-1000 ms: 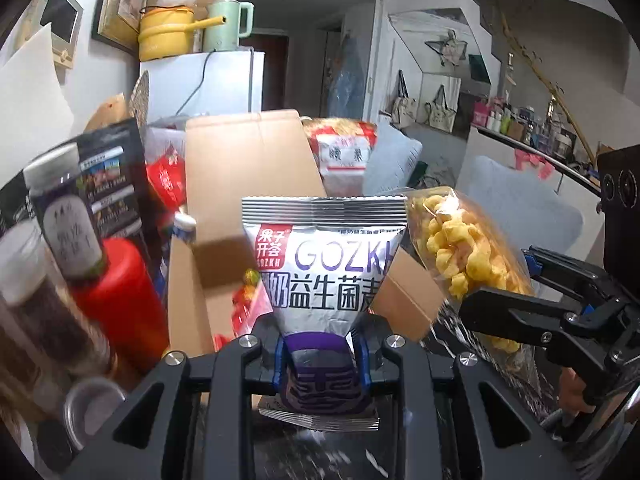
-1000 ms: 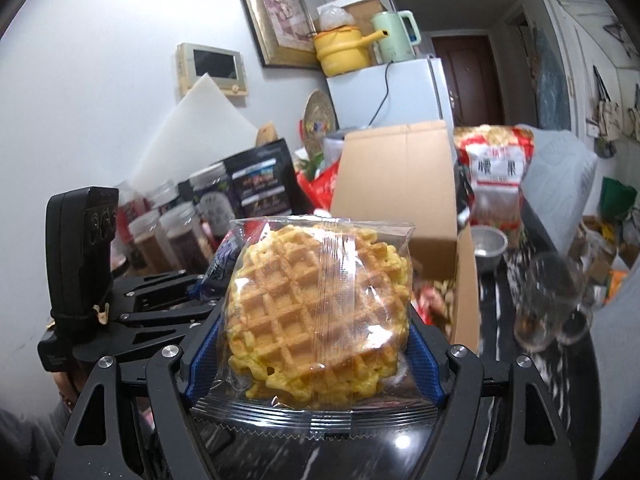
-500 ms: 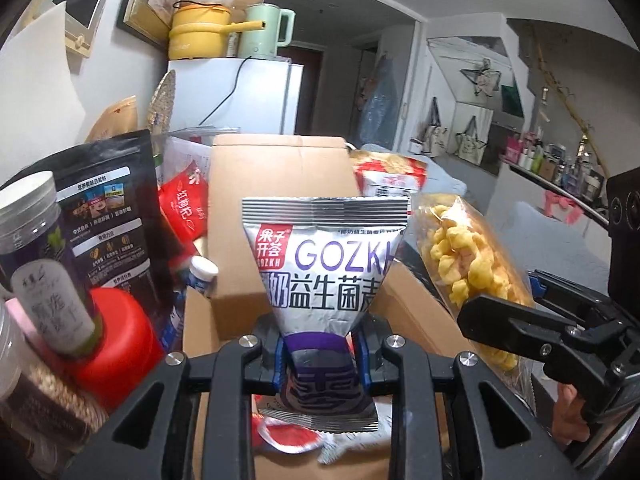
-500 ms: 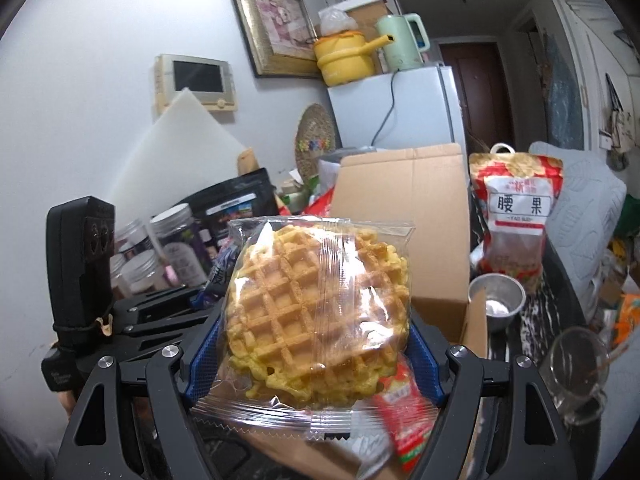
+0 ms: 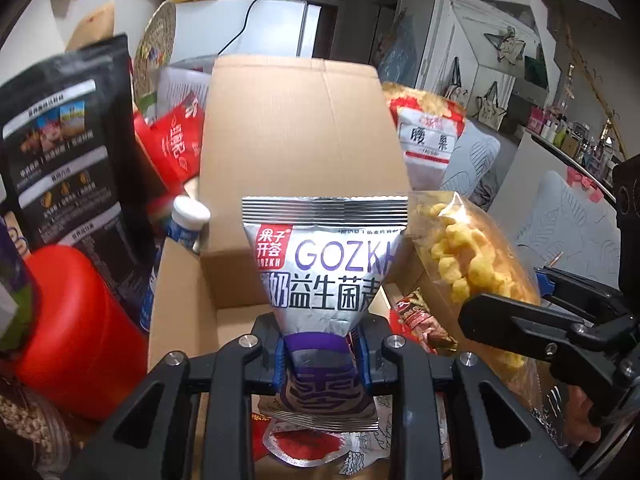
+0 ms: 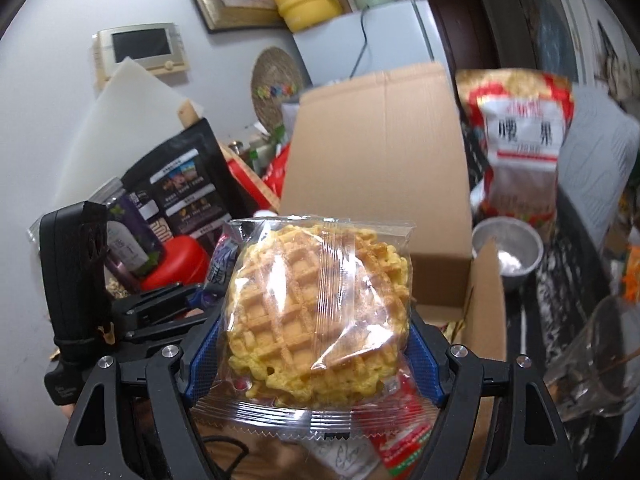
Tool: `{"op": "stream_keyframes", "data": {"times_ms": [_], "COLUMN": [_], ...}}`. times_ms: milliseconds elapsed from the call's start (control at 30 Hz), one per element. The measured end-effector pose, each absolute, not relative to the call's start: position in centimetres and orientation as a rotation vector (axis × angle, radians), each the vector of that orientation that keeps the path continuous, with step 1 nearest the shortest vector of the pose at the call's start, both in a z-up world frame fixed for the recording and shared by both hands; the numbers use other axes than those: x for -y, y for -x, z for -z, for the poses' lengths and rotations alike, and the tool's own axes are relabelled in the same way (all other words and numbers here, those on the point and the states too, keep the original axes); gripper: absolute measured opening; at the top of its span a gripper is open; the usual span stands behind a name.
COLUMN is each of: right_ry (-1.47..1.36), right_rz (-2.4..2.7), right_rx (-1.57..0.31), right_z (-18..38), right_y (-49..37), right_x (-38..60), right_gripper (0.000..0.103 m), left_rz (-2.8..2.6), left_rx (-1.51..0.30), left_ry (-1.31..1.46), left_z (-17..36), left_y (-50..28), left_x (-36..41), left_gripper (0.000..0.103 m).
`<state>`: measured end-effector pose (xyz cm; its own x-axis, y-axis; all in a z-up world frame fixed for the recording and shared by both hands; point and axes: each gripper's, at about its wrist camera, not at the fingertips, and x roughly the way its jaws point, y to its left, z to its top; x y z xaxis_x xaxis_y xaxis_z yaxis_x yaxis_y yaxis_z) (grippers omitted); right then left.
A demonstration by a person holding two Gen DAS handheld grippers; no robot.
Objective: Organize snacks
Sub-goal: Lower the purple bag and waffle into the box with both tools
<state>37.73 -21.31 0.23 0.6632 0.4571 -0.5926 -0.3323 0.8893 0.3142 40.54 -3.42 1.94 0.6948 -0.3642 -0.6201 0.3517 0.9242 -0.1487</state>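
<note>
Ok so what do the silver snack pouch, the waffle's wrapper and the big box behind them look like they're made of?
Silver snack pouch: looks like metallised foil film, matte-shiny, with crimped ridges along its top seal.
Waffle wrapper: thin clear plastic; glossy, glare streaks, the waffle shows through, serrated bottom edge.
Big box: brown corrugated cardboard, matte, with a fold crease down its flap.

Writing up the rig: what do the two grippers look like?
Both alike. Left gripper and right gripper: matte black angular frames with cut-outs, silver screw heads, blue ribbed pads. A black box-shaped camera block is strapped on behind the left gripper.
</note>
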Motion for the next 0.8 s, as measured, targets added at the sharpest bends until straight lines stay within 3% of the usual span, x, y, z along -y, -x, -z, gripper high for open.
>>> {"op": "stream_keyframes", "data": {"times_ms": [800], "right_ry": [-0.146], "right_rz": [-0.389], "right_rx": [-0.912], "right_z": [4.4], "right_y": [-40.5], "right_x": [20.4], "right_gripper": [0.08], "left_rz": [0.305], "left_rx": [-0.918], "left_ry": [-0.059], "left_z": [2.6], "left_y": [-43.4], "left_x": [4.4], "left_gripper": [0.026]}}
